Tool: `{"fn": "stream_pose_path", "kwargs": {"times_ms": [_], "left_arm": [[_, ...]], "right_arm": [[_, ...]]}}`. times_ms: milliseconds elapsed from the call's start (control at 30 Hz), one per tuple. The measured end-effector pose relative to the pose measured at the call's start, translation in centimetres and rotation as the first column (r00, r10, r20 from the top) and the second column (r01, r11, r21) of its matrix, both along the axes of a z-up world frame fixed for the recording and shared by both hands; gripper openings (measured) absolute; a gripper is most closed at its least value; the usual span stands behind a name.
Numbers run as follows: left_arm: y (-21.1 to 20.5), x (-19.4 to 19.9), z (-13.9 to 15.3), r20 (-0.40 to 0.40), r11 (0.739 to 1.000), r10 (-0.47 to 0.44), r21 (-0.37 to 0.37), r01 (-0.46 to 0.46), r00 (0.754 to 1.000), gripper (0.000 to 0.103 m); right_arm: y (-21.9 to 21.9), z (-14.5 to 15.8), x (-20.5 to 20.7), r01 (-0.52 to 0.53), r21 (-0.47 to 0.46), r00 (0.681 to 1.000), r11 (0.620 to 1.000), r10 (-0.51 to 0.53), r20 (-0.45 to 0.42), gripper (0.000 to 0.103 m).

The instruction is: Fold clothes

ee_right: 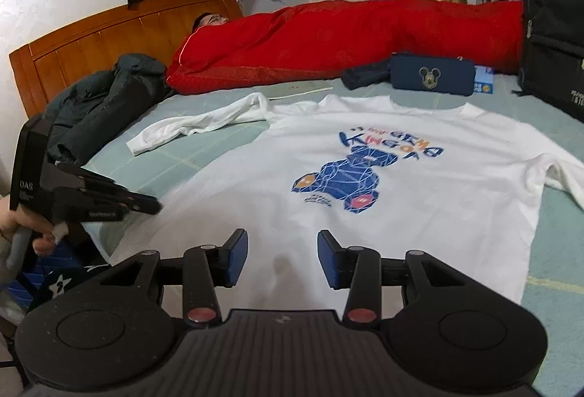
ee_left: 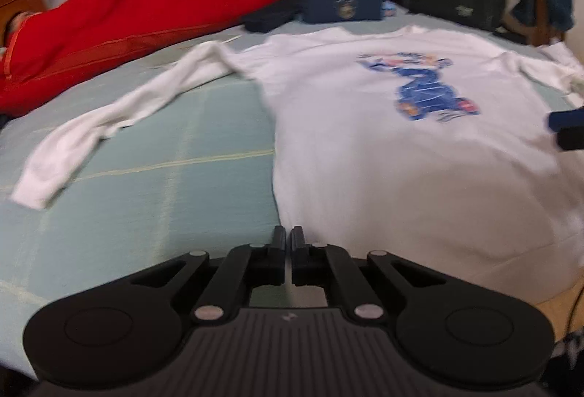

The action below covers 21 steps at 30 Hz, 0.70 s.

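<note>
A white long-sleeved shirt [ee_left: 365, 159] [ee_right: 438, 232] with a blue bear print lies flat, front up, on the pale green bed sheet [ee_left: 146, 185]. Its left sleeve [ee_left: 109, 126] [ee_right: 189, 126] stretches out sideways, and the other sleeve [ee_right: 558, 174] trails off to the right. My left gripper [ee_left: 288, 234] [ee_right: 151, 204] is shut right at the shirt's lower left side edge, apparently pinching the fabric. My right gripper [ee_right: 283, 251] hovers open over the bottom hem with only cloth below its blue pads; its tip shows at the right edge [ee_left: 565, 130] of the left wrist view.
A person lies under a red quilt [ee_right: 346, 39] along the far side of the bed. A dark jacket [ee_right: 102, 105] is heaped by the wooden headboard [ee_right: 109, 35]. A navy pouch [ee_right: 432, 77] and a black backpack [ee_right: 554, 31] sit beyond the shirt's collar.
</note>
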<state>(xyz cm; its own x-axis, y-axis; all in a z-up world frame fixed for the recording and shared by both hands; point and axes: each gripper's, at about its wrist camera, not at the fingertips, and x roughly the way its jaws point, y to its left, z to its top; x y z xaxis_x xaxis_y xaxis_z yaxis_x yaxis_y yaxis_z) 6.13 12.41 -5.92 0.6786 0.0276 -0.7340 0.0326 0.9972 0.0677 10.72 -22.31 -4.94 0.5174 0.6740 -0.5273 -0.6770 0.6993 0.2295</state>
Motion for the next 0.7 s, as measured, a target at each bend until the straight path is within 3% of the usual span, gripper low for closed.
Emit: {"fn": "stream_pose_path", "kwargs": {"times_ms": [67, 267, 433, 567, 700], "left_arm": [[1.4, -0.2, 0.4, -0.013, 0.998, 0.019, -0.062, -0.02, 1.0, 0.002], [2.1, 2.3, 2.4, 0.009, 0.994, 0.0, -0.108, 0.001, 1.0, 0.005], [-0.2, 8.6, 3.4, 0.033, 0.983, -0.1, -0.154, 0.104, 0.994, 0.03], [-1.9, 14.3, 1.9, 0.024, 0.97, -0.15, -0.187, 0.152, 0.988, 0.031], [-0.5, 17.2, -1.2, -0.06, 0.982, -0.052, -0.184, 0.04, 0.997, 0.033]], "right_arm": [[-0.6, 0.2, 0.2, 0.016, -0.002, 1.0, 1.0, -0.016, 0.006, 0.051], [-3.4, 1.0, 3.1, 0.128, -0.035, 0.992, 0.991, -0.129, -0.015, 0.063], [-5.0, 0.4, 8.5, 0.206, -0.107, 0.976, 0.973, -0.212, -0.048, 0.065], [-5.0, -1.5, 12.3, 0.192, -0.102, 0.973, 0.976, -0.202, -0.11, 0.066], [-5.2, -3.8, 13.9, 0.211, -0.184, 0.965, 0.96, -0.235, -0.119, 0.066]]}}
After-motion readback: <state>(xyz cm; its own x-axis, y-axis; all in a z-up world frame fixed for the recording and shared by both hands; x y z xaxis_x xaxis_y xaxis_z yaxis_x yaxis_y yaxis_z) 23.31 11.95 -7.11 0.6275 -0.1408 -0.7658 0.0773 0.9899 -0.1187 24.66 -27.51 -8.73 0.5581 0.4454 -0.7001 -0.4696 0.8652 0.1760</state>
